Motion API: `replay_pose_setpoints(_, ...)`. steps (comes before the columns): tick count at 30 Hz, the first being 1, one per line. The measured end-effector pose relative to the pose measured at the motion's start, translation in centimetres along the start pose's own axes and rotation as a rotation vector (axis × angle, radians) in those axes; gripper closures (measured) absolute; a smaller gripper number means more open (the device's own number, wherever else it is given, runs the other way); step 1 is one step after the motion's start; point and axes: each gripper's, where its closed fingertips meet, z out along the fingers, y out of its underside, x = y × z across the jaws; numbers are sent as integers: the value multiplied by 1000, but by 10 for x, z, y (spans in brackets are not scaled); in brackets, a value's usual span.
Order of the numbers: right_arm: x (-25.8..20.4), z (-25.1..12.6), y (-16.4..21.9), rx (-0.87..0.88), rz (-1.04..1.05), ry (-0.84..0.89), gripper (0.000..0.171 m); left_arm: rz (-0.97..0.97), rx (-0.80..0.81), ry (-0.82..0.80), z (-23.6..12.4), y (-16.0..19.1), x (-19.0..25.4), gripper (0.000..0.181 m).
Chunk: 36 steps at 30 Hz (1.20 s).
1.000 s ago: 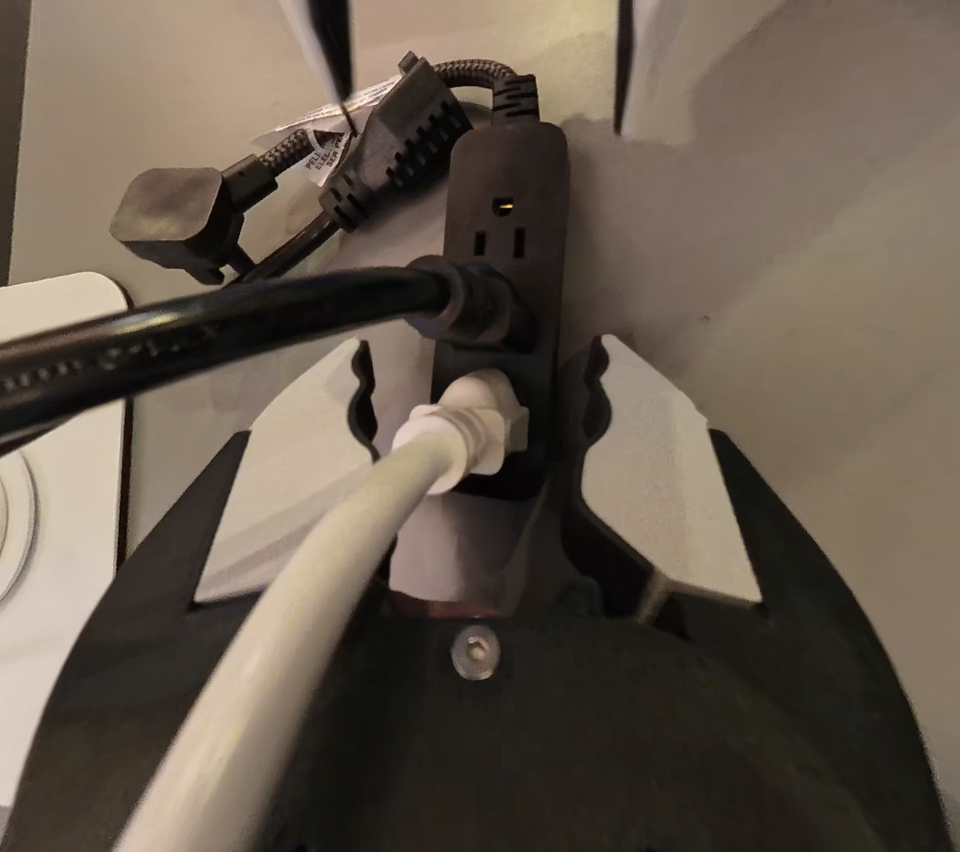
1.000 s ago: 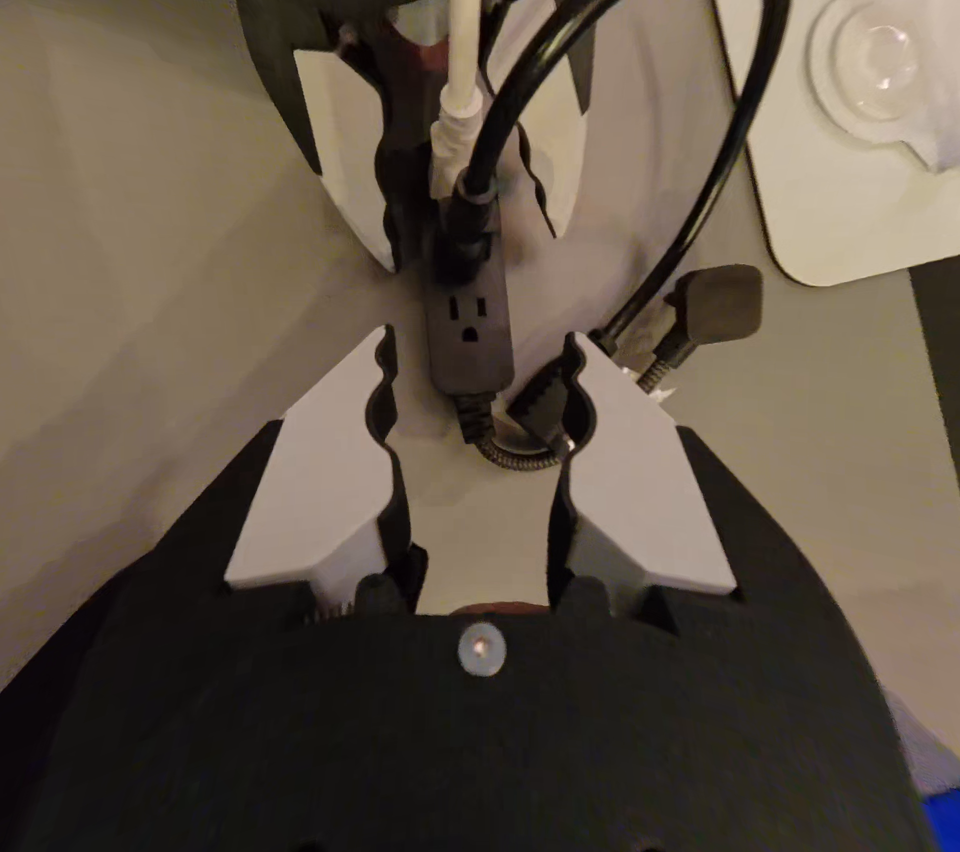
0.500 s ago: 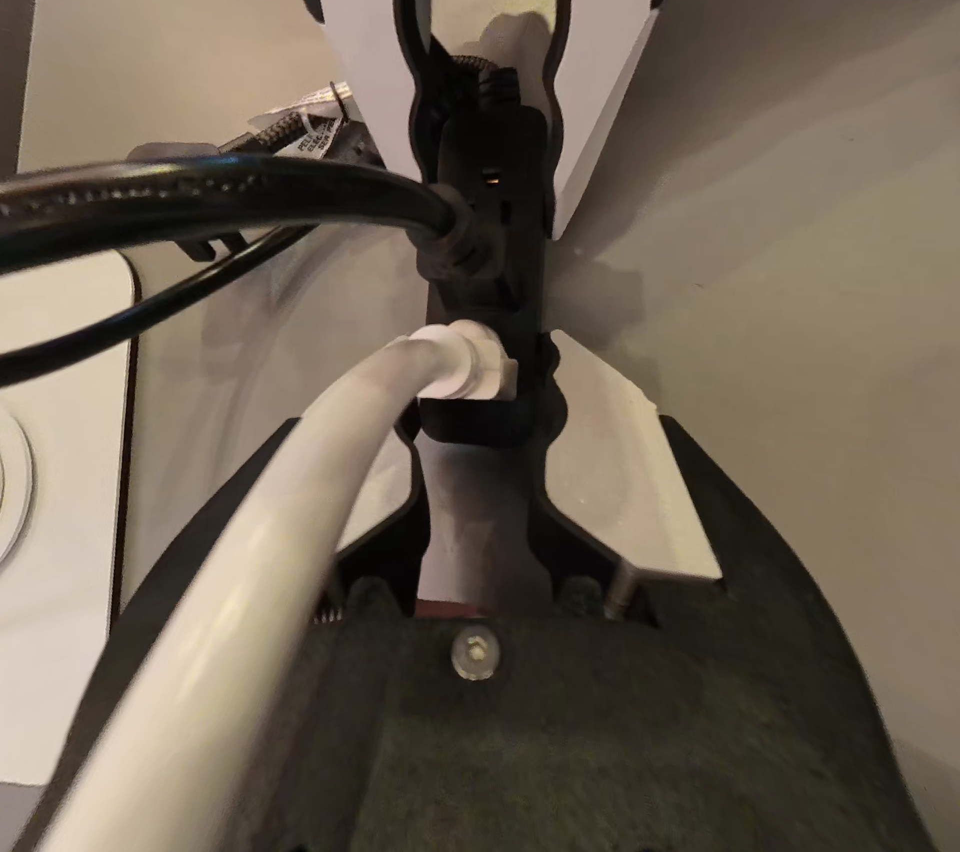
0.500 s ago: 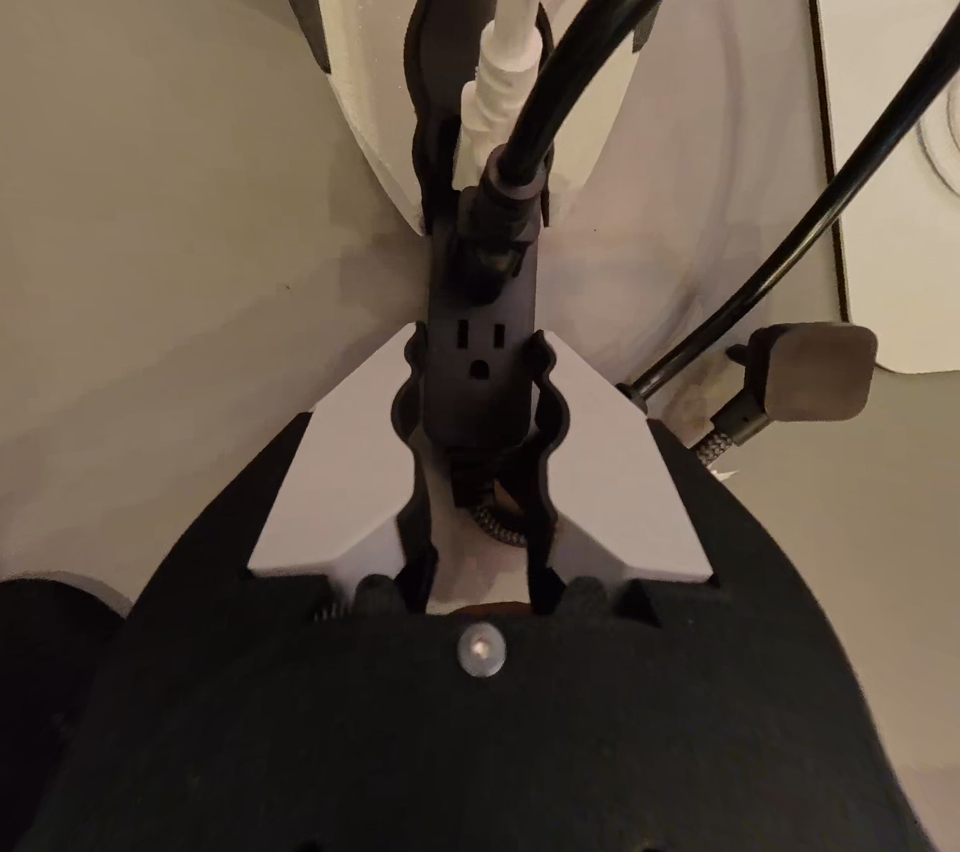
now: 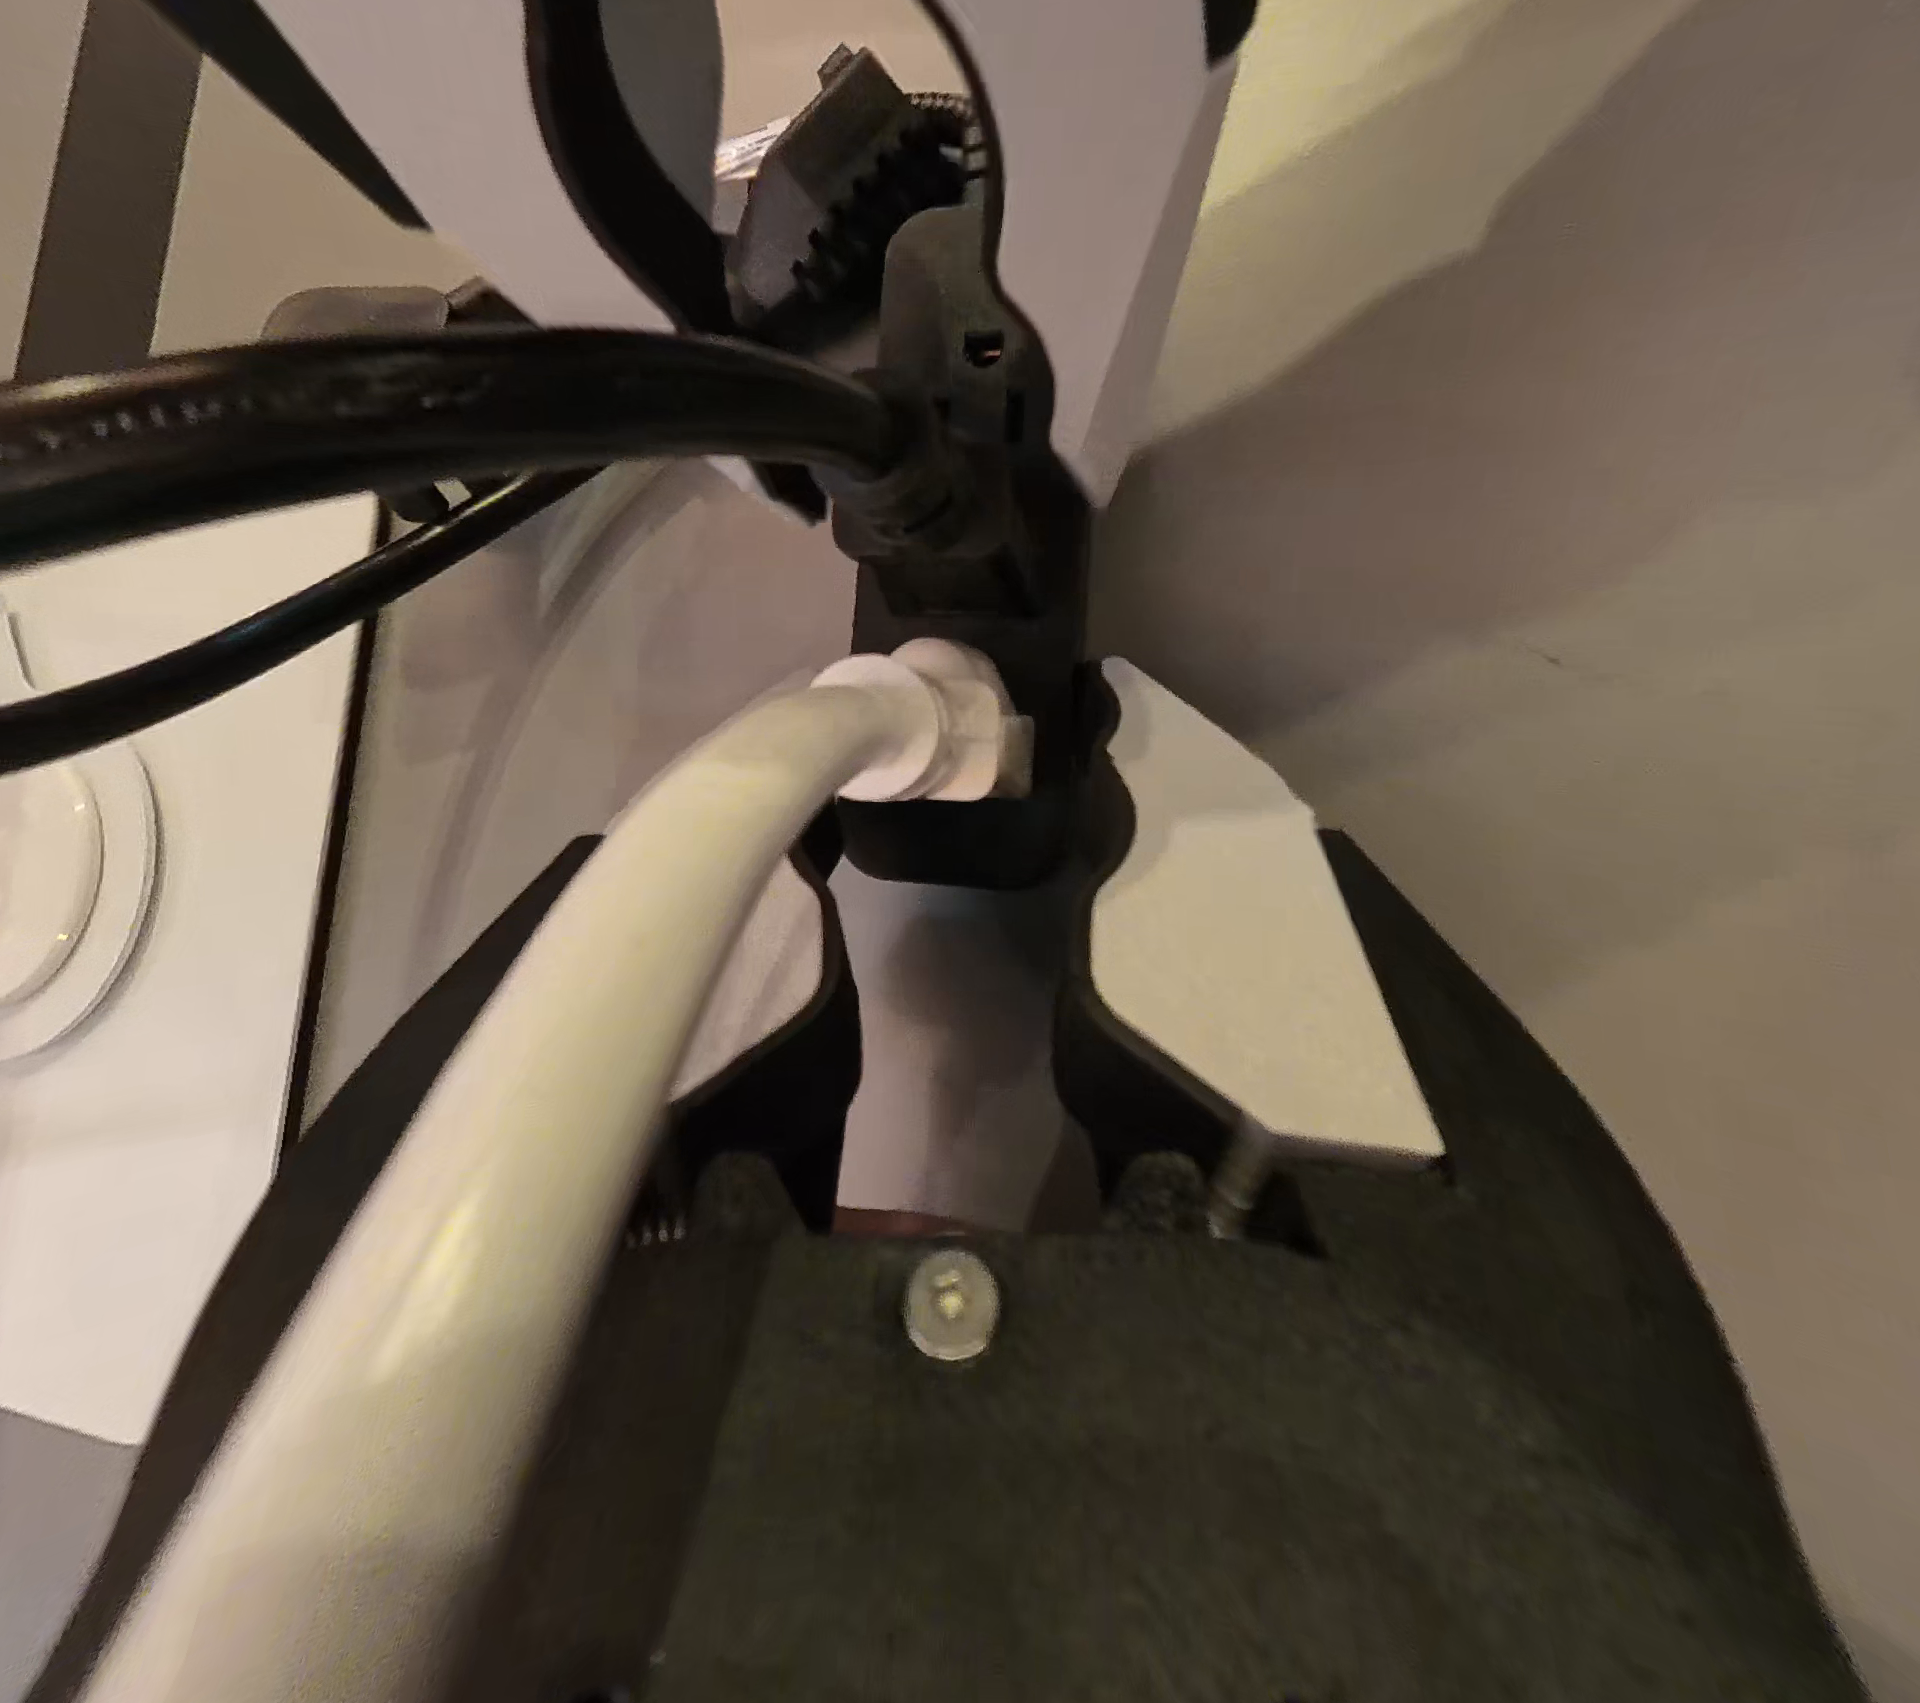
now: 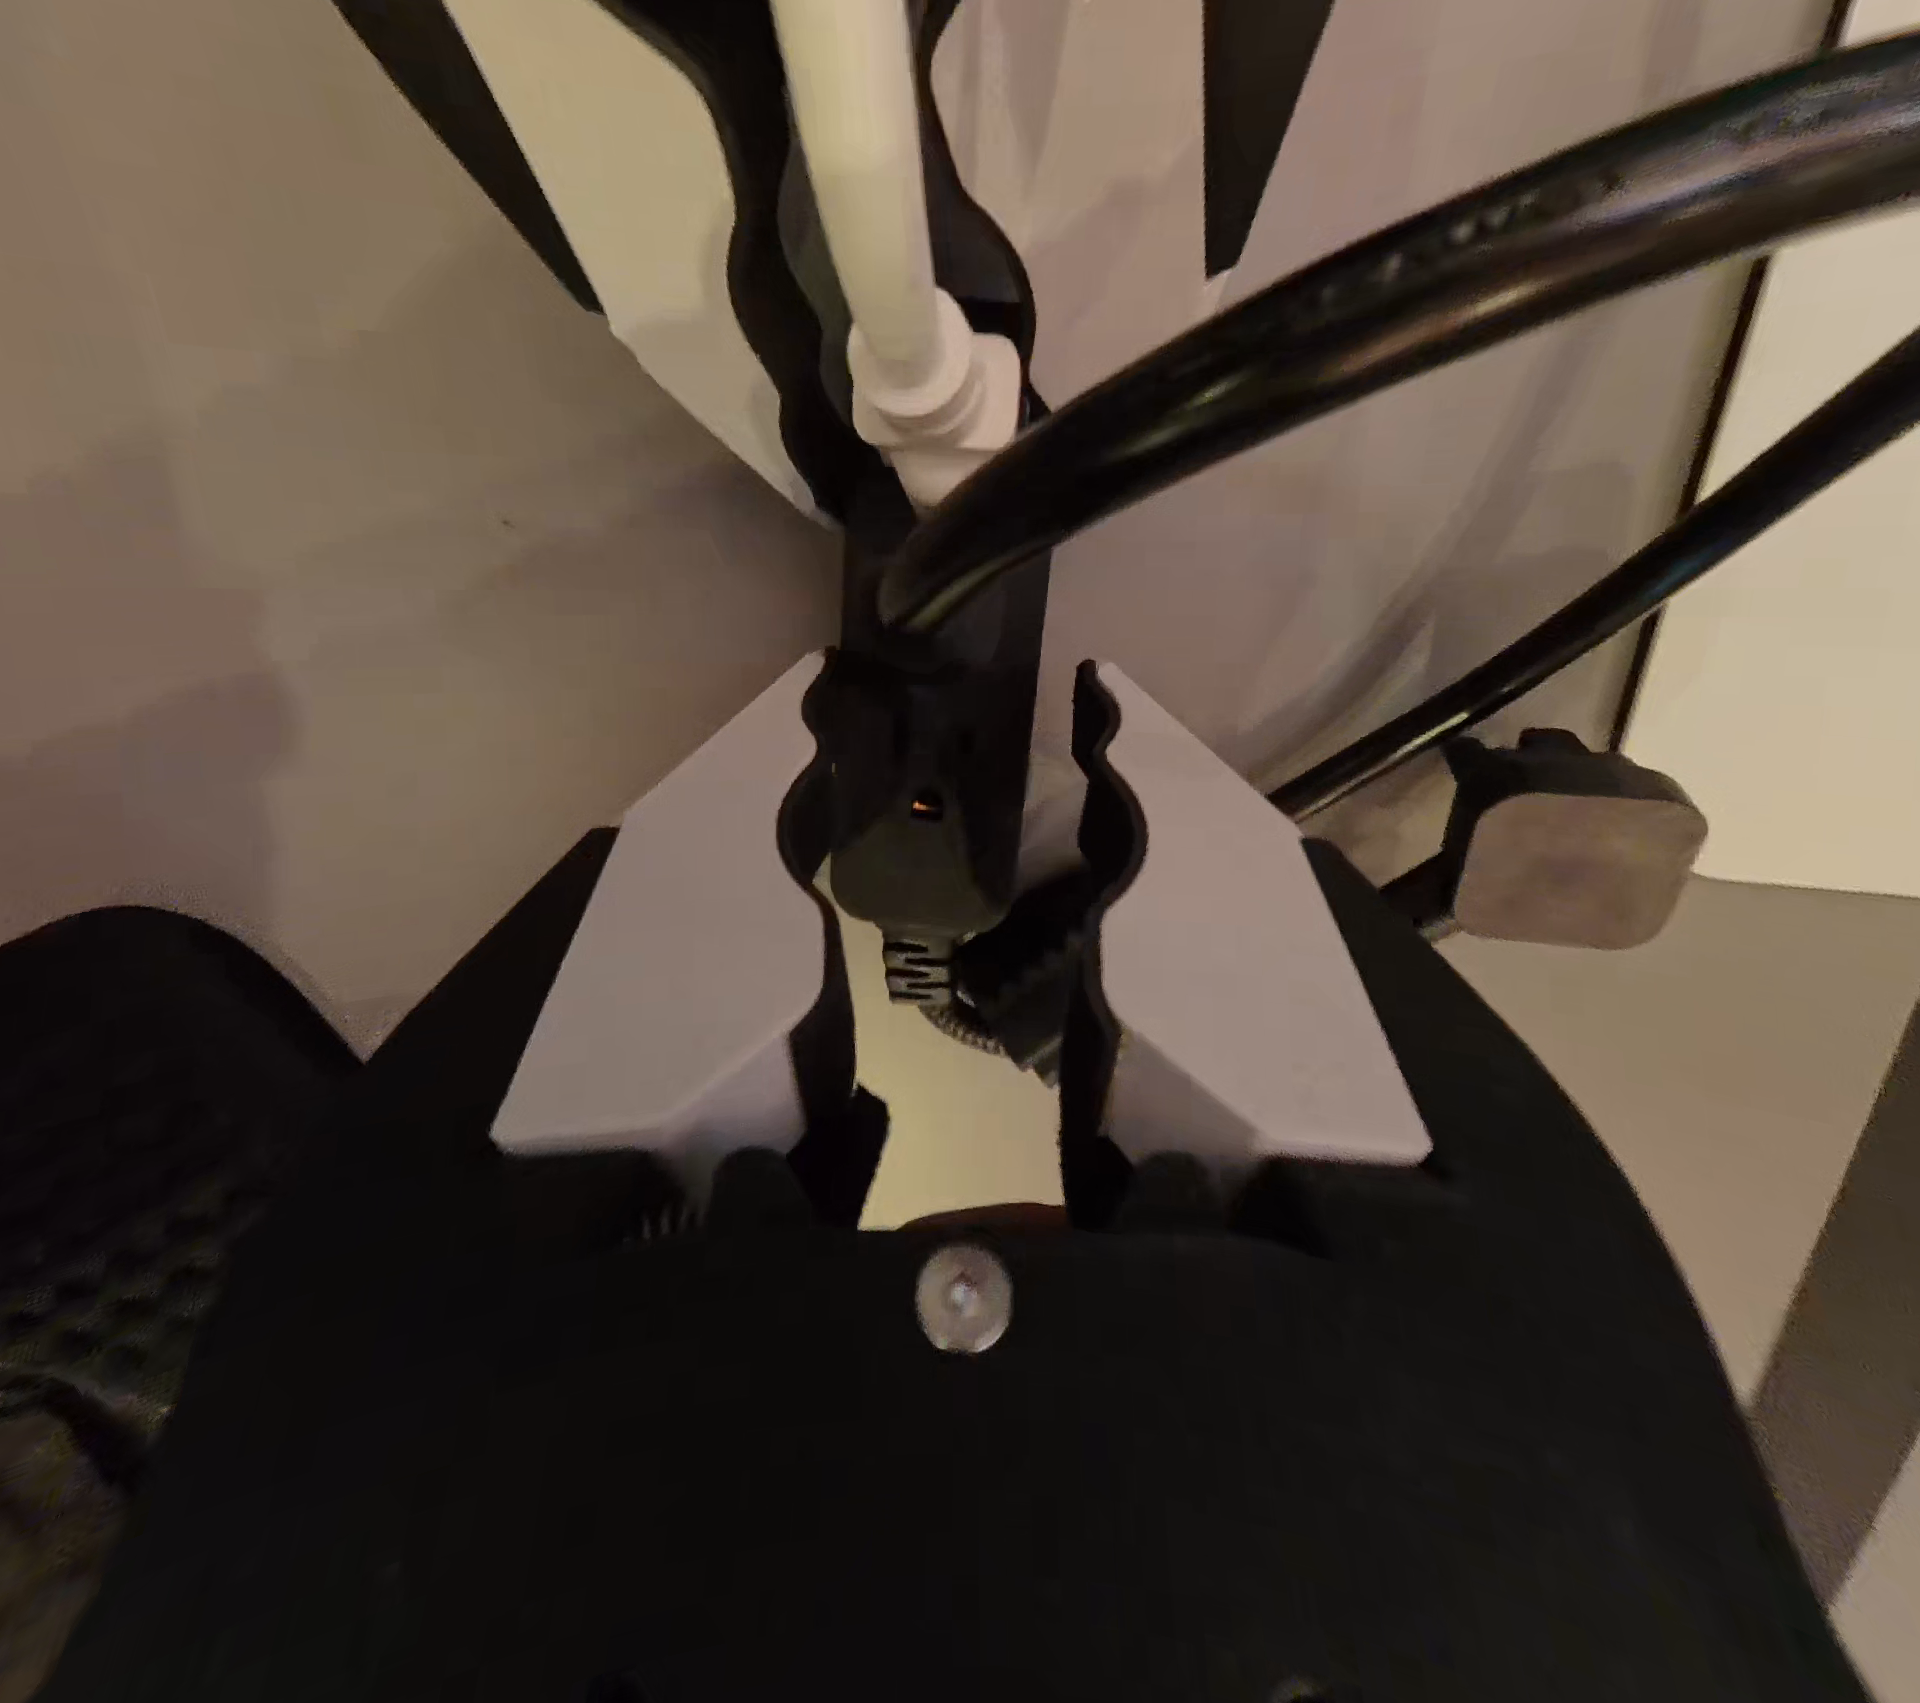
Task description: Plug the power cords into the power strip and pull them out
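Left gripper [image 5: 961, 806] clamped on strip [image 5: 971, 573] end, right gripper [image 6: 951, 780] jaws apart around other end, white cord [image 5: 623, 926] and black cord [image 5: 416, 406] plugged in

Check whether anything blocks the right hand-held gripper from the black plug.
Nothing visible does. The black plug sits just past the right hand-held gripper, whose fingers straddle the end of the power strip.

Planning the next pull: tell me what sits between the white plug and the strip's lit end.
The black plug, seated in the power strip, sits between the white plug and the lit end; both wrist views show it.
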Motion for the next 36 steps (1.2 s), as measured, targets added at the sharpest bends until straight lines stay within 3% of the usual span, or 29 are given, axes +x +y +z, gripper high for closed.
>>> replay_pose_setpoints(12, -2, 23, -12, 264, 20, -75, 128, -3, 5, -1, 3, -2, -2, 134)
replay_pose_setpoints(23, -1, 17, 4, 166, -17, 1, 130, -58, -19, -4, 4, -1, -2, 135)
replay_pose_setpoints(29, 0, 17, 4, 182, -15, -5, 130, -98, -126, 70, 4, 0, -2, 139)
replay_pose_setpoints(36, 1, 15, 5, 205, 0, -15, 130, -66, -22, 30, 16, -3, -3, 135)
